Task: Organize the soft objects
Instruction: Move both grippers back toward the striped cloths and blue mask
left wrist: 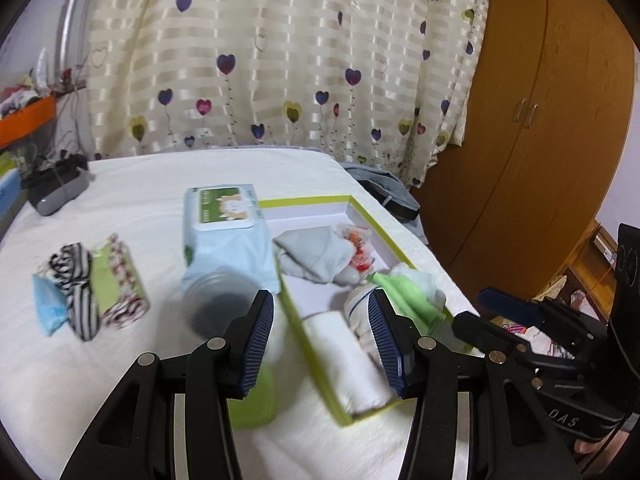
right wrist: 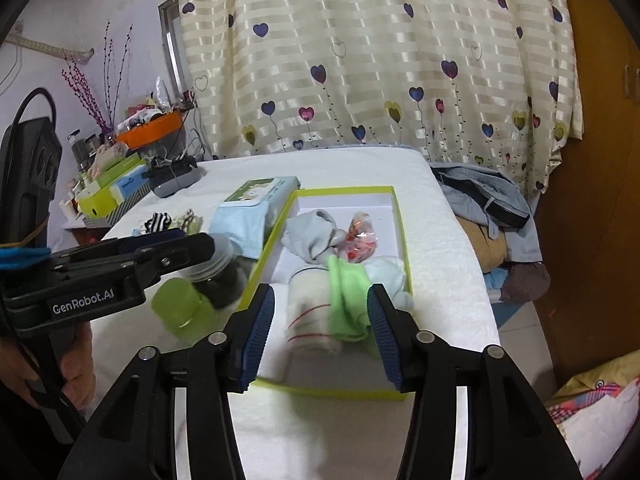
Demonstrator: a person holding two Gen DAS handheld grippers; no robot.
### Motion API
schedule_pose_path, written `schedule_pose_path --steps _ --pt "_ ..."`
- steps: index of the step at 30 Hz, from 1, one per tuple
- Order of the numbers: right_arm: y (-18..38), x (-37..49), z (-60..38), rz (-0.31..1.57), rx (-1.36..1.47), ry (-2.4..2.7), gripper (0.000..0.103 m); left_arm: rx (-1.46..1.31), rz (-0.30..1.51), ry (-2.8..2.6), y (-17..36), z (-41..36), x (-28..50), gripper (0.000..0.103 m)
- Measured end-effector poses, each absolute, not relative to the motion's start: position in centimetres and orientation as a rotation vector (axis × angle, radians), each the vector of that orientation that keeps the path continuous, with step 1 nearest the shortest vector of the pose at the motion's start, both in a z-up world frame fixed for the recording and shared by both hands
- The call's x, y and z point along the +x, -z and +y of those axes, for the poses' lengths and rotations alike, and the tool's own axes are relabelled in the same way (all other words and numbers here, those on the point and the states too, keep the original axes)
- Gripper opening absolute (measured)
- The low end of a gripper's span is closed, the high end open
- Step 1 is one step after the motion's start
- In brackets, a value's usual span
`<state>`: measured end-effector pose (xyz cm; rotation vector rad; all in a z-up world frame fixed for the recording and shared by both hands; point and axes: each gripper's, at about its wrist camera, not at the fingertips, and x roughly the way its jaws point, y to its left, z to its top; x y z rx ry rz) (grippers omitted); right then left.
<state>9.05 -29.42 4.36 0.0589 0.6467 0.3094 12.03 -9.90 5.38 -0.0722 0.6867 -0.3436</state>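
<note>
Both grippers, left (left wrist: 320, 338) and right (right wrist: 320, 334), hang wide open and empty over the box (right wrist: 400, 216), cloths (right wrist: 346, 300) piled inside; socks (left wrist: 82, 292) wait outside, and reaching could topple the jar (left wrist: 218, 300)

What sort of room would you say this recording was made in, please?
Most likely a home bedroom: a white padded surface that looks like a bed, a heart-print curtain behind it, and a wooden wardrobe alongside.
</note>
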Motion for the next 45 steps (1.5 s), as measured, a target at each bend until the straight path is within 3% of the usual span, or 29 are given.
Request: schedule_pose_path --steps 18,45 --pt "-5.4 5.9 -24.3 0.639 0.015 -0.345 0.051 -0.098 0.66 0.255 -4.9 -3.0 7.7 0.049" --pt "-5.8 8.0 -18.7 0.681 -0.059 -0.457 0.051 -0.179 0.659 0.156 -4.7 3.3 8.5 0.049"
